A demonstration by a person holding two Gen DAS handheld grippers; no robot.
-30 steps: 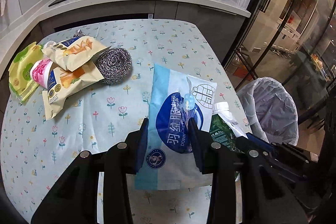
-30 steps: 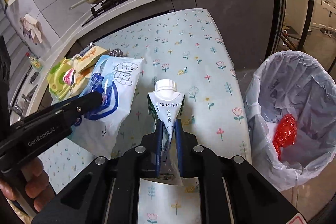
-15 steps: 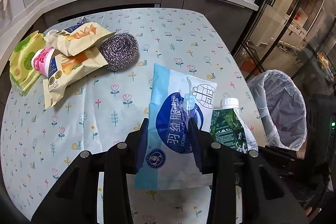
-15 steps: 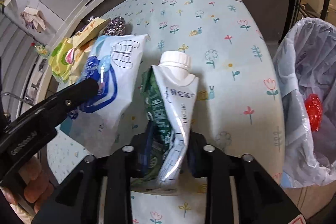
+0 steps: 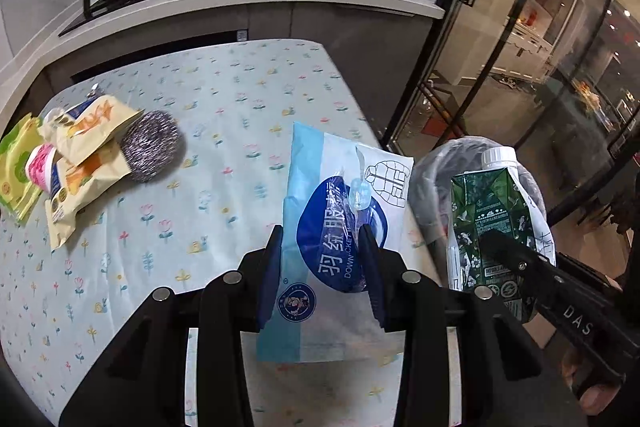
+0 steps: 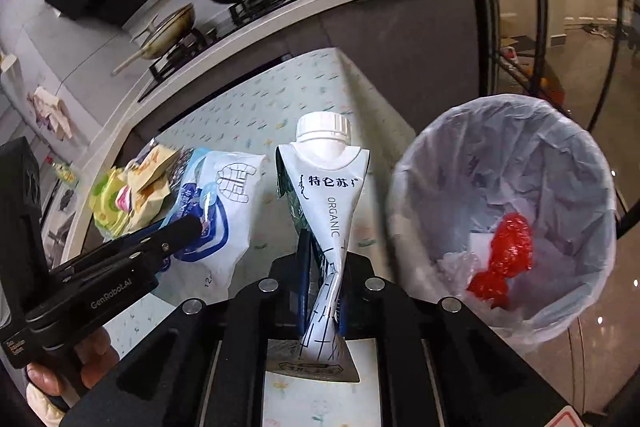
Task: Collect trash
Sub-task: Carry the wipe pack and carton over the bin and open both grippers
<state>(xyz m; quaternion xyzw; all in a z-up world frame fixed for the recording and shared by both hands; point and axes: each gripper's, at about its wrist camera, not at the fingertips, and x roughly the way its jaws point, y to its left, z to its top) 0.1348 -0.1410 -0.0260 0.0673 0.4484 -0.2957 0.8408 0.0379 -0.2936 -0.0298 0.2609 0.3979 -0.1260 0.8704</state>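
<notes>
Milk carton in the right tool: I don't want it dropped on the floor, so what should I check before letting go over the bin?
1. Right tool shut on milk carton: ok.
2. Carton directly above trash bin: not ok, the bin sits off to the right.
3. Bin mouth open, liner in place: ok.
4. Room inside above the red wrapper: ok.
5. Left tool holding the blue pouch: ok.

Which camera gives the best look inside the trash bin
The right wrist view: it looks down into the lined trash bin, showing red wrapper trash at the bottom. In the left wrist view the bin is mostly hidden behind the milk carton and blue pouch.
</notes>
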